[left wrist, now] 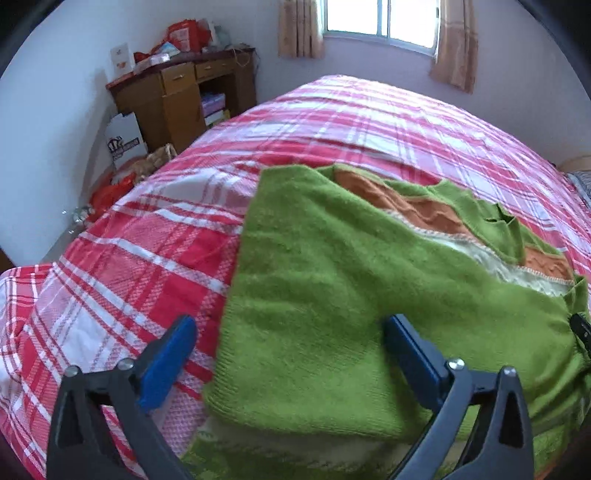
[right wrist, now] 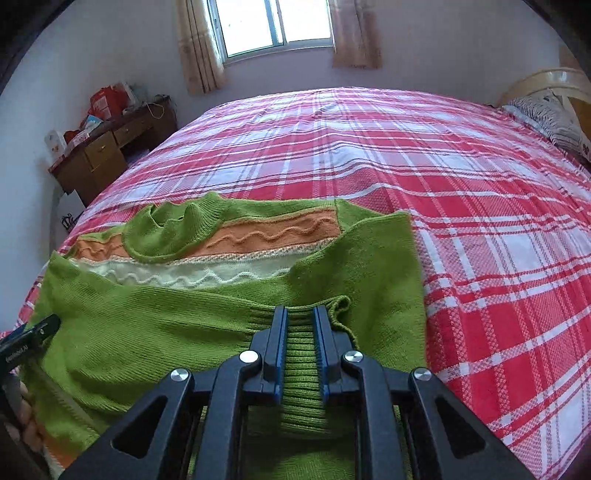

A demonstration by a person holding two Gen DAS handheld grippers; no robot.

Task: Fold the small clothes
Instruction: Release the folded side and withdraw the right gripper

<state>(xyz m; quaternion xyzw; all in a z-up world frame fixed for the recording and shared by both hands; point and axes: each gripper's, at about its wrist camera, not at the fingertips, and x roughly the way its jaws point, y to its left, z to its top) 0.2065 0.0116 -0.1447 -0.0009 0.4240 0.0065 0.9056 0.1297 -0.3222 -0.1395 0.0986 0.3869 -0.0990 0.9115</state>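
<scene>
L wrist view:
- my left gripper (left wrist: pixel 291 354): jaws spread wide, nothing between the pads; one finger over the bedspread, the other over the knit, hovering above the sweater's left edge
- green sweater (left wrist: pixel 332 295): lies on the plaid bedspread (left wrist: pixel 155 240), near edge of bed; a plain green panel is folded over the body, orange + cream wavy bands showing beyond it twd the right
- tip of my other tool just visible at far right edge, on the knit
- bkgd: wooden desk (left wrist: pixel 184 99) w/ clutter, window (left wrist: pixel 380 18), curtains

R wrist view:
- my right gripper (right wrist: pixel 300 325): clenched on the ribbed cuff (right wrist: pixel 301 373), ribbing bunched between the blue pads; cuff end lies on the front of the body
- collar (right wrist: pixel 173 229) up top, orange band beneath it, cream band below that; right-hand sleeve panel folded inward, its edge straight along the bedspread
- pillow (right wrist: pixel 546 114) far right

Step, as I judge it: sleeve fold on my right side, approx midway thru the task. To do well: lay the cuff flat inside the body outline before letting go, no twist in the ribbing; keep L claw clear or use it to pin the left fold so the knit doesn't drag; then smooth, fold hem up twd collar
</scene>
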